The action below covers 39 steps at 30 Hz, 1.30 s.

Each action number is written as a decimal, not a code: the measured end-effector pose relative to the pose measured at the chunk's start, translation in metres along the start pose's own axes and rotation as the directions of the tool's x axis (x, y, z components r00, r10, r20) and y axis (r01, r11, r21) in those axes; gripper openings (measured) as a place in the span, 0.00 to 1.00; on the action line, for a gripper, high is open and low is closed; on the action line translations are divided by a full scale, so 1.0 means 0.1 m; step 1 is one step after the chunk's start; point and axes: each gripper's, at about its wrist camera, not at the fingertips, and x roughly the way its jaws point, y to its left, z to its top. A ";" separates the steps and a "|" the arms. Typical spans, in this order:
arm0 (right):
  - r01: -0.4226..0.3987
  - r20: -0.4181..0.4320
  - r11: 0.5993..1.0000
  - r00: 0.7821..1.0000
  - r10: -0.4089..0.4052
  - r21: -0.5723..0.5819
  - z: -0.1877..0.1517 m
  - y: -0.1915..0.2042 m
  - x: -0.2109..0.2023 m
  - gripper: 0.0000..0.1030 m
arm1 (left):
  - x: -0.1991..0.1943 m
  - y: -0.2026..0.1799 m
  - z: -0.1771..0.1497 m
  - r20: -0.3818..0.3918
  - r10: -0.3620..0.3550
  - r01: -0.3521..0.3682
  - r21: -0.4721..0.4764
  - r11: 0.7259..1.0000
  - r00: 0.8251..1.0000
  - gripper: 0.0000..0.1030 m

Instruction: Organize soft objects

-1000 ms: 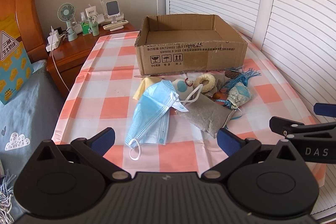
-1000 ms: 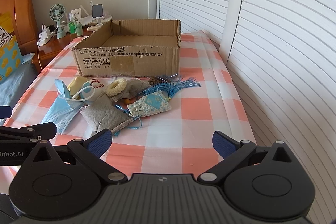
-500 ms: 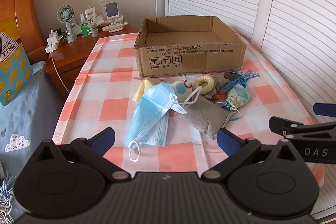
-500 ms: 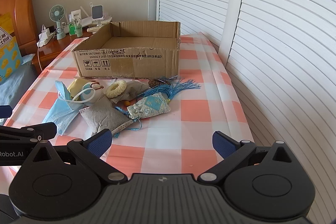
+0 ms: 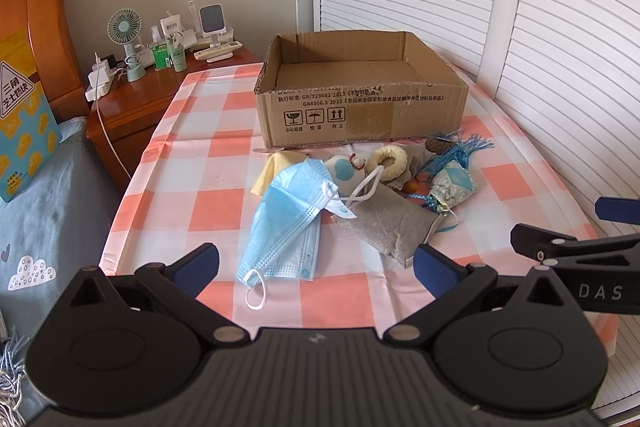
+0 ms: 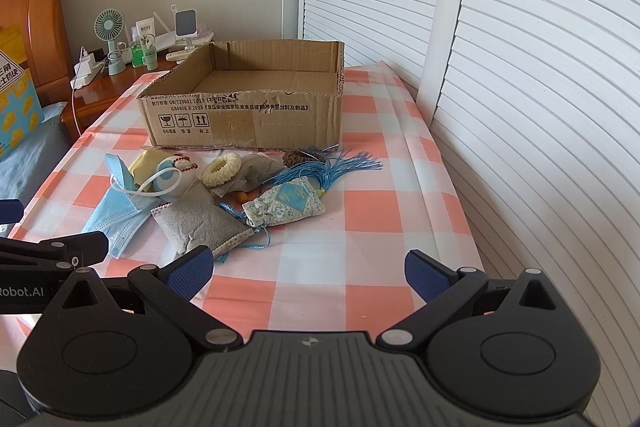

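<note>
Left wrist view: the left gripper (image 5: 316,261) has its fingers spread wide, and nothing is between them. The right gripper (image 6: 306,267) is just the same, wide open and holding nothing. Both hang above the near edge of the table (image 5: 208,155), well short of the pile.

Not much has changed in the last second. The soft things look a little farther off and lower in both views than a second ago, so the two grippers seem to have pulled back or lifted a bit. Nothing on the table has moved. No soft thing has been picked up, so the job looks like it is only at the start.

The soft things lie in a heap in front of the box (image 5: 362,107), and the box is empty. The blue mask (image 5: 286,223) is nearest the left gripper, with one ear loop hanging toward it. The grey pouch (image 5: 390,227) lies just beside the mask and touches it. The flowery pouch (image 6: 286,207) with blue tassels sits nearest the right gripper. A cream ring (image 6: 221,169) and a small white toy (image 6: 170,177) lie close to the box wall.

My guess is that the mask or the grey pouch will go first, then into the box
</note>
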 end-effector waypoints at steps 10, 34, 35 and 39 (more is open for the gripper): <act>-0.002 0.000 1.000 1.000 0.002 0.000 0.01 0.00 0.02 1.00 | 0.02 0.00 0.04 0.002 -0.006 0.006 0.020 1.000 1.000 1.00; -0.050 -0.027 0.999 0.998 0.050 -0.017 0.06 -0.05 0.30 1.00 | 0.40 0.16 0.55 0.042 0.030 -0.032 0.049 0.998 0.999 1.00; -0.049 -0.029 0.999 0.998 0.049 -0.015 0.07 -0.06 0.32 1.00 | 0.45 0.18 0.59 0.043 0.029 -0.031 0.044 0.999 0.999 1.00; -0.043 -0.037 0.999 0.998 0.042 -0.007 0.09 -0.08 0.38 1.00 | 0.65 0.24 0.67 0.021 0.021 -0.022 0.020 1.000 1.000 1.00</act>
